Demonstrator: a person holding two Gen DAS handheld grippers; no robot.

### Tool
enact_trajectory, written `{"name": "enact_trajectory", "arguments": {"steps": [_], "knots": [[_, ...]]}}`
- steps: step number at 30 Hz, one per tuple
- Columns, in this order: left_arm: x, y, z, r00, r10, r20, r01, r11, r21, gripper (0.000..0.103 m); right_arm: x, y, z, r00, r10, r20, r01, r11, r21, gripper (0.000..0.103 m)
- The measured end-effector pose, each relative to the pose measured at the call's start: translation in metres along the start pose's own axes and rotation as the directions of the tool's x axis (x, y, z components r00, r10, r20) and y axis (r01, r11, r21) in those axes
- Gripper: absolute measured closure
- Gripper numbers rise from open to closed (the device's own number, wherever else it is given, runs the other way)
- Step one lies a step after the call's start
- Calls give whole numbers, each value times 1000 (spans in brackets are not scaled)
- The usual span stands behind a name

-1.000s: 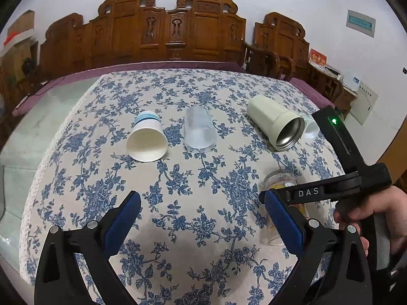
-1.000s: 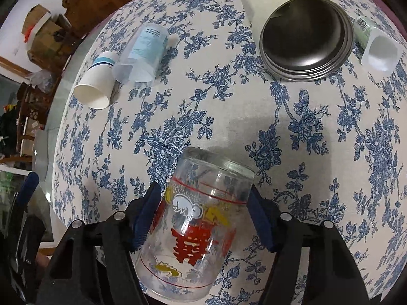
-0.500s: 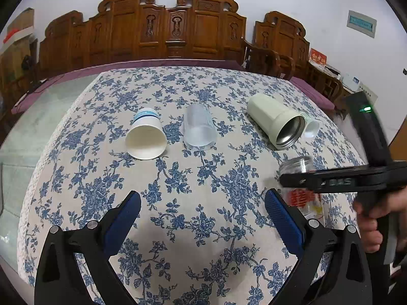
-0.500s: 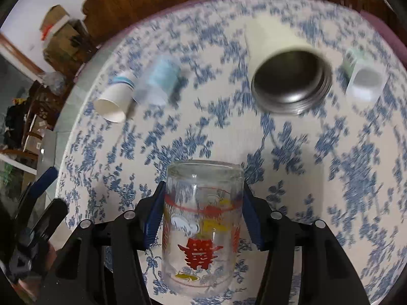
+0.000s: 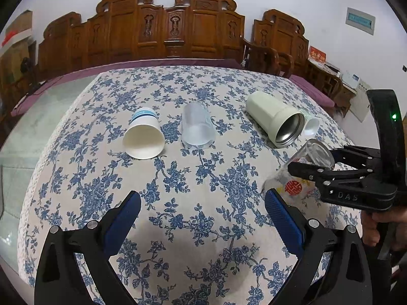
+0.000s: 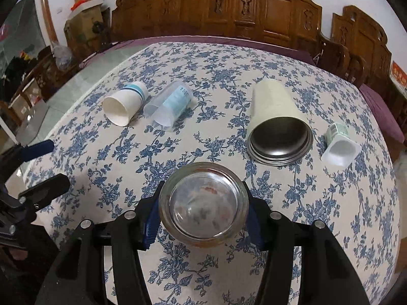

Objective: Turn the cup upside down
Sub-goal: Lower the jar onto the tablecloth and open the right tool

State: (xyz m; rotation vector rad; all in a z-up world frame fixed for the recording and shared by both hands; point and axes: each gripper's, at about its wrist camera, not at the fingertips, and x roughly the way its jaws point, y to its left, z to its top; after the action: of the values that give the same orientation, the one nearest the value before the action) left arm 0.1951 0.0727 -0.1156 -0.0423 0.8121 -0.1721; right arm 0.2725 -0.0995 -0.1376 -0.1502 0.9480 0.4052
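My right gripper (image 6: 202,216) is shut on a clear glass cup (image 6: 203,204) with a red character and cartoon print. It holds the cup above the tablecloth, tilted over so the thick base faces the right wrist camera. In the left wrist view the cup (image 5: 297,178) hangs at the right in the right gripper (image 5: 338,178), base up and to the right. My left gripper (image 5: 203,211) is open and empty, low over the near part of the table.
On the blue floral tablecloth (image 5: 203,96) lie a white paper cup (image 5: 143,137), a clear plastic cup (image 5: 197,127), a cream steel-lined tumbler (image 5: 276,119) and a small white yogurt pot (image 6: 339,145), all on their sides. Carved wooden chairs (image 5: 173,28) stand behind.
The right gripper has lifted the glass cup off the table and turned it, from upright to tipped with its base toward the camera. The left gripper has stayed put.
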Motion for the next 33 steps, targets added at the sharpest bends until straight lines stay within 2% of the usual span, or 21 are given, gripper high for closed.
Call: {"name": "enact_trajectory", "arguments": {"steps": [8, 19, 25, 30, 33], "knots": [[0, 1, 0, 1000, 1, 1, -1, 1000, 1, 9, 0, 10, -5, 1000, 24, 20, -24, 1000, -17, 44], [-6, -7, 0, 999, 43, 9, -43, 999, 12, 9, -29, 4, -21, 994, 56, 97, -59, 998, 31, 39], [-10, -18, -4, 996, 86, 4, -86, 996, 19, 9, -50, -1, -41, 990, 47, 136, -56, 996, 63, 26], [-12, -29, -12, 991, 129, -29, -128, 992, 17, 9, -65, -12, -58, 986, 28, 162, -49, 991, 122, 9], [-16, -38, -15, 989, 144, -35, -143, 989, 29, 9, -73, -17, -67, 985, 25, 172, -50, 989, 141, 7]]}}
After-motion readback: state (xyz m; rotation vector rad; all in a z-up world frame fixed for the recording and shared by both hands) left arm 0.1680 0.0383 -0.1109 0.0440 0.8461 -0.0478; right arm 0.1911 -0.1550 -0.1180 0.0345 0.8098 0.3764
